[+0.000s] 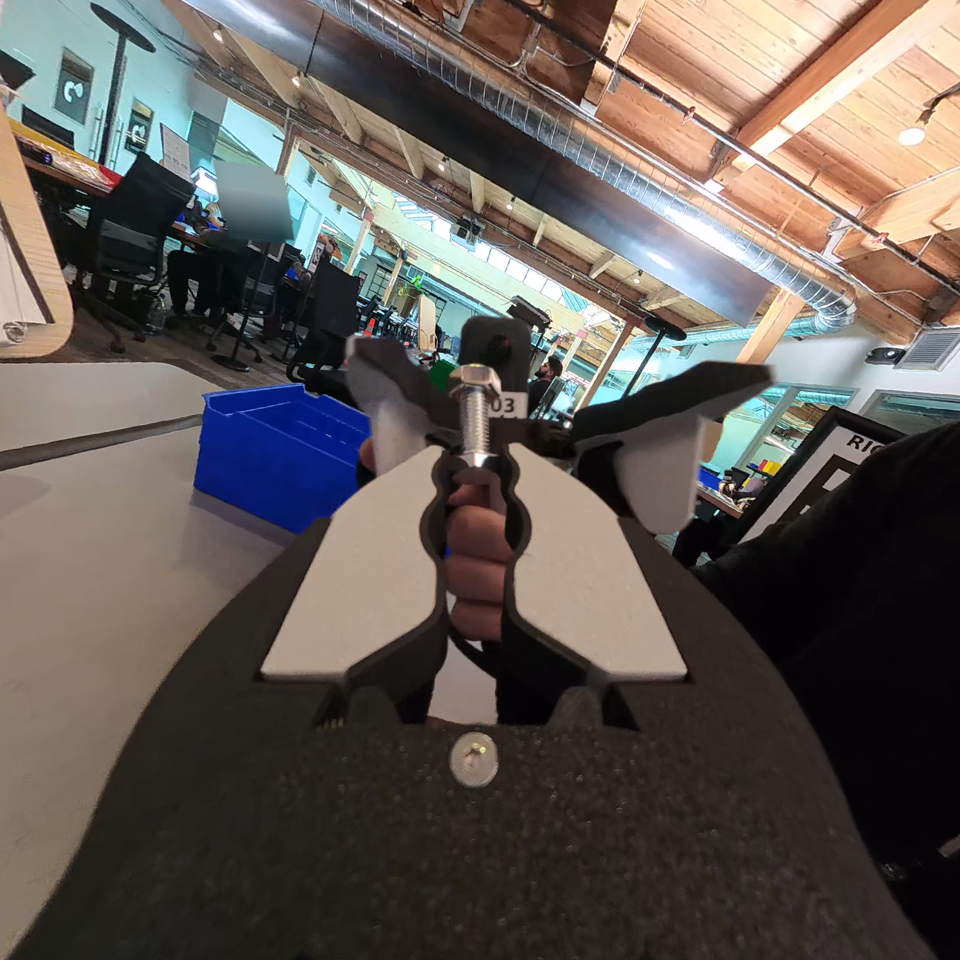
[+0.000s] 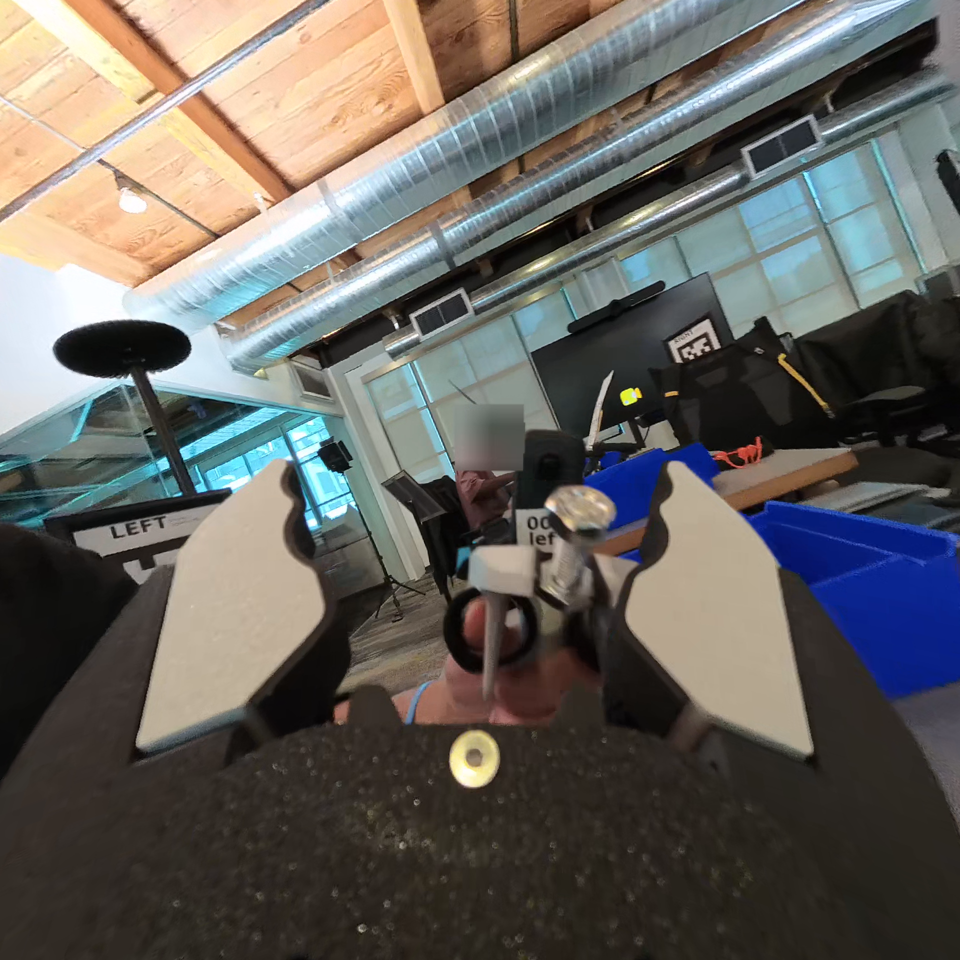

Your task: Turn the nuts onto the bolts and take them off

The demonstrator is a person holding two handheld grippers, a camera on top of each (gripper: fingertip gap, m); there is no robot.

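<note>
My left gripper (image 1: 475,460) is shut on the hex head of a silver bolt (image 1: 474,421). The bolt stands upright with its thread pointing up. A silver nut (image 1: 472,375) sits at the top end of the thread. My right gripper (image 2: 478,470) is open and empty, facing the left one. Its grey fingers (image 1: 657,467) spread wide on either side of the bolt and do not touch it. In the right wrist view the bolt (image 2: 569,558) and nut (image 2: 579,506) stand between my fingers, nearer the right pad (image 2: 711,597). A hand behind holds the left gripper (image 2: 569,589).
A blue plastic bin (image 1: 275,452) stands on the grey table (image 1: 104,571) to the left of the grippers; blue bins (image 2: 857,571) also show in the right wrist view. A dark sleeve (image 1: 831,623) fills the right side. Office chairs, desks and people are far behind. Left tips to right tips: about 5 cm.
</note>
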